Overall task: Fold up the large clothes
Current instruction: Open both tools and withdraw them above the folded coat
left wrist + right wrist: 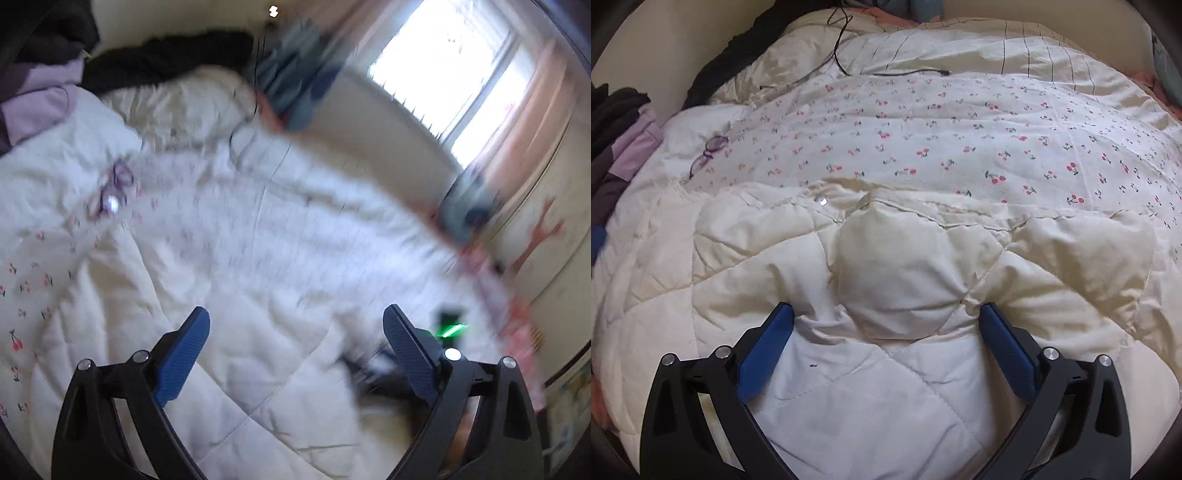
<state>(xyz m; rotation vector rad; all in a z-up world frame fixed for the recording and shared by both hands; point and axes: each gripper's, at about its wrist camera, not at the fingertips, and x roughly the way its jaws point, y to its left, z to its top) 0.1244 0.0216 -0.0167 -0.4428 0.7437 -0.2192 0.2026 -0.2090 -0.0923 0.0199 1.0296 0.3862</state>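
Quilt (905,266): cream folded edge running side to side, directly ahead of right tongs (886,314).
Nearer hand: right.
Right tongs: apart, empty.
Left tongs (295,321): apart, empty, above quilt.

Open cherry-print bedding (923,147) ahead; eyeglasses (709,149), black cable (842,55) and clothes pile (624,147) at the edges.

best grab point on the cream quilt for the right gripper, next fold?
Probably the folded edge of the quilt, where it meets the cherry-print sheet. It forms a raised seam line that open jaws could straddle. Come from above and the near side with the right gripper, now open. The puffy panels look too broad to pinch.
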